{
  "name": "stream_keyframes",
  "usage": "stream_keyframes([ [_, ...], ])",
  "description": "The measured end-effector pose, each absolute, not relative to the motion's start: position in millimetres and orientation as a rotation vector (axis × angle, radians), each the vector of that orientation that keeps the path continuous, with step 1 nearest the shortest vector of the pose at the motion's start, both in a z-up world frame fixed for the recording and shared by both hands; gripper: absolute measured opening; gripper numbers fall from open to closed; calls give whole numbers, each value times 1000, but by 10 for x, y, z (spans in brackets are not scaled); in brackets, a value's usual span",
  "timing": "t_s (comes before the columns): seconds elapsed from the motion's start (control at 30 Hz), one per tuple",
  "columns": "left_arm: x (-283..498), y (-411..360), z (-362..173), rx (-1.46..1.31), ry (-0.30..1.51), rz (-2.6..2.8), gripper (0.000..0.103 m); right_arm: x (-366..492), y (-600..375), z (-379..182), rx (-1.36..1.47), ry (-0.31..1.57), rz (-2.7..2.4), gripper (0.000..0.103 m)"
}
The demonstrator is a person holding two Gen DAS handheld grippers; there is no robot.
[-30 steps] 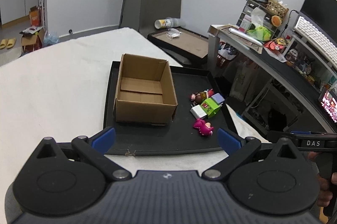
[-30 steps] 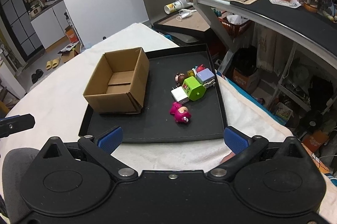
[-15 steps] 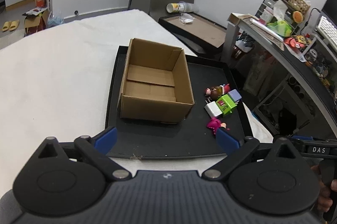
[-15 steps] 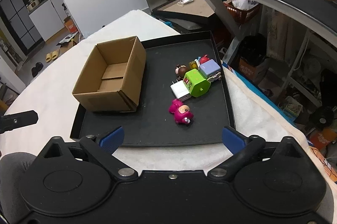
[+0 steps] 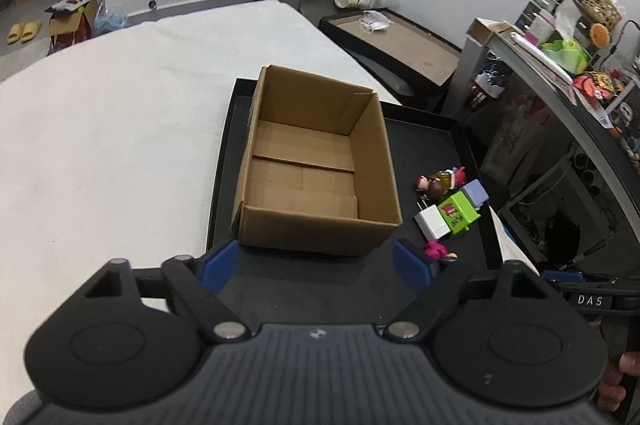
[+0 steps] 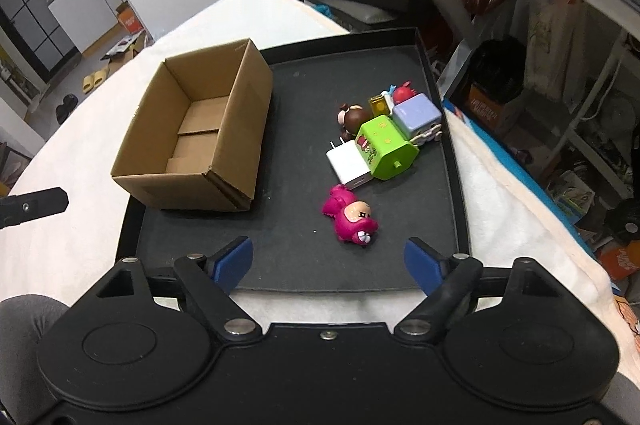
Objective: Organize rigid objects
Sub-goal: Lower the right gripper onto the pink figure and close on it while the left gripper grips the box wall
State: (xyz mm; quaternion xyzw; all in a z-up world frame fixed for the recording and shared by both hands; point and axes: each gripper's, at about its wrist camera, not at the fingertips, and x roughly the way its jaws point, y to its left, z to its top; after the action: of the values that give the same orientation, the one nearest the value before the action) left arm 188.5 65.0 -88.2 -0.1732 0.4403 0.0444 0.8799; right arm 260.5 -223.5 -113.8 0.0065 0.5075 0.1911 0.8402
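While its jaws are closing on empty air, the right hand-held gripper (image 6: 325,262) hangs just short of the pink figurine (image 6: 352,218), lying lengthwise away on the black tray (image 6: 460,193); the cardboard box (image 6: 200,137) sits farther left.

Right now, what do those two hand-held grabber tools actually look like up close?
Both are black plastic. Each gripper, left and right, has two round housings with bare metal pivot pins, angled black linkage arms, and blue pads on its fingertips. The left one's top is ribbed dark grey with a small emblem. In the left view, the right tool's body carries a white "DAS" label.
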Motion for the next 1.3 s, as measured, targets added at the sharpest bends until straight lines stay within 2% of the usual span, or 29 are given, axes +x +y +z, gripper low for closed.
stream_keyframes([
  [0.33, 2270, 878, -1170, -406, 967, 149, 64, 2959, -2109, -1374, -14, 1146, 384, 78],
  [0.57, 2480, 989, -1374, -429, 1012, 190, 63, 3188, -1976, -1655, -47, 1232, 364, 69],
  [0.9, 2695, 1130, -1586, -435, 1056, 200, 57, 3367, -1844, -1910, -74, 1293, 331, 68],
  [1.07, 2773, 1159, -1661, -434, 1083, 218, 48, 3424, -1788, -2002, -99, 1319, 315, 68],
  [1.1, 2787, 1165, -1677, -432, 1092, 216, 43, 3438, -1783, -2022, -104, 1326, 307, 67],
  [1.17, 2801, 1201, -1700, -454, 1099, 217, 39, 3462, -1765, -2050, -112, 1336, 304, 58],
  [1.3, 2811, 1224, -1723, -451, 1096, 193, 25, 3499, -1745, -2107, -126, 1344, 289, 58],
])
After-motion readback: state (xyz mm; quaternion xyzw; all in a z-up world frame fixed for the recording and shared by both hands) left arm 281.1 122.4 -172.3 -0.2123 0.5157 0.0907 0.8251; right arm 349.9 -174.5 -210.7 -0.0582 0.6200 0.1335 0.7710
